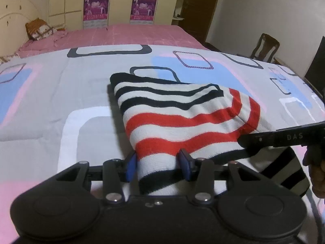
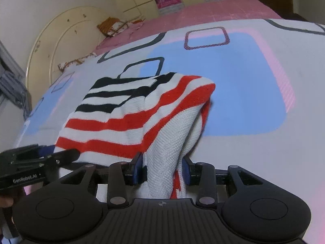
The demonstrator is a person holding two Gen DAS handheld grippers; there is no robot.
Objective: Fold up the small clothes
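Right, looking down both grippers at a striped garment (image 1: pixel 182 122) spread on the bed (image 1: pixel 61 93), black-and-white bands at the far end, red-and-white bands nearer. Lying on a patterned quilt of grey, blue and pink blocks with dark outlined squares. Folded over on itself, with a rounded fold along the right side (image 2: pixel 203 93) standing up off the quilt.

Over to the left gripper (image 1: pixel 158 160): partly open, blue pads (image 1: pixel 131 163) either side of the near hem and pressed against the knit, with the fabric filling the gap between them. Gripping the near left corner, lifted a little clear of the quilt. Seen from the other camera too, low at the left edge (image 2: pixel 46 154), just beside the red stripes.

Now the right gripper (image 2: pixel 162 168): also partly open, clamped on a bunched-up column of white knit with a red stripe at its right side, drawn up from the bed into the jaws. Showing in the left view as a dark finger (image 1: pixel 264 137) reaching in from the right, tip touching the garment's near right side, with part of a hand (image 1: pixel 316 172) behind it.

Further off, a pink sheet (image 1: pixel 132 34), an orange-and-white pillow (image 1: pixel 39 29) by a cream headboard (image 1: pixel 14 8), two purple posters (image 1: pixel 95 6) on the wardrobe doors, and a wooden chair (image 1: pixel 264 46) far right.
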